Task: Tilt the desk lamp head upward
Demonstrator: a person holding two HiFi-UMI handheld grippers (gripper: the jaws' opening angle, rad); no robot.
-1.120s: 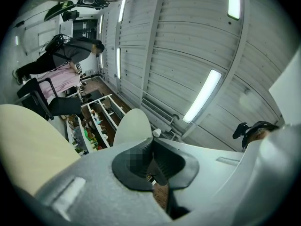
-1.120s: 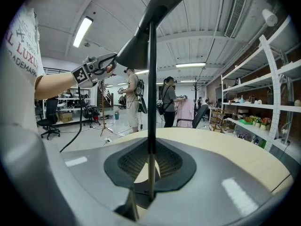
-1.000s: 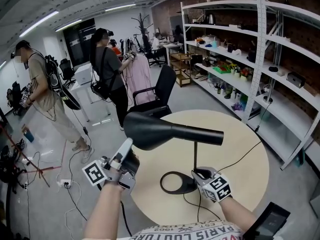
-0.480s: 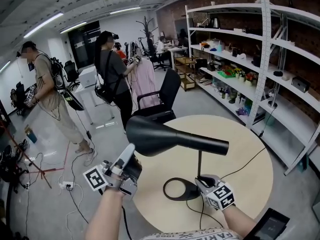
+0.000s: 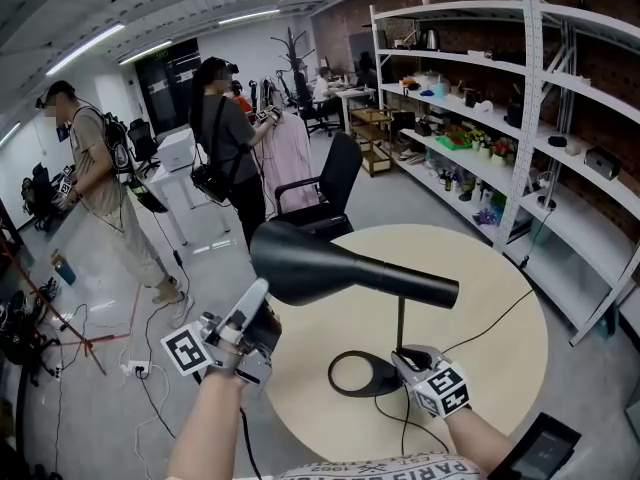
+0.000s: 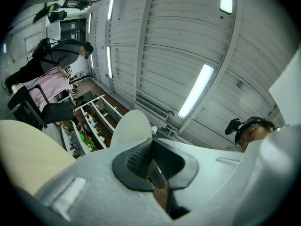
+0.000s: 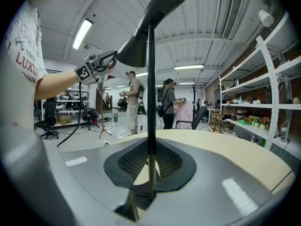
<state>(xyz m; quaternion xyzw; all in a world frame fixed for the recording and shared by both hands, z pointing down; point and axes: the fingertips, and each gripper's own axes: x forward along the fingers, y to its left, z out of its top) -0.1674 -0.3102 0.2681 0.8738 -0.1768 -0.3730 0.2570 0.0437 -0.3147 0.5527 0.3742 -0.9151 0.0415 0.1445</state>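
Note:
A black desk lamp stands on the round beige table (image 5: 500,318). Its cone-shaped head (image 5: 330,268) lies nearly level, with the wide end to the left. A thin stem (image 5: 400,323) rises from the ring base (image 5: 362,374). My left gripper (image 5: 260,296) is shut on the rim of the head's wide end. In the left gripper view the pads (image 6: 136,159) press together on a thin dark edge. My right gripper (image 5: 404,354) is shut on the stem just above the base. The stem (image 7: 150,88) runs straight up between its jaws to the head (image 7: 146,27), where the left gripper (image 7: 99,63) shows.
A black office chair (image 5: 325,183) stands behind the table. White shelves (image 5: 470,98) full of small items line the right wall. Two people (image 5: 225,138) with gear stand at the back left. The lamp's cable (image 5: 495,313) trails across the table. A dark device (image 5: 540,443) is at the lower right.
The wide end of the lamp head has risen slightly against its narrow end, together with my left gripper. The right gripper has stayed on the stem.

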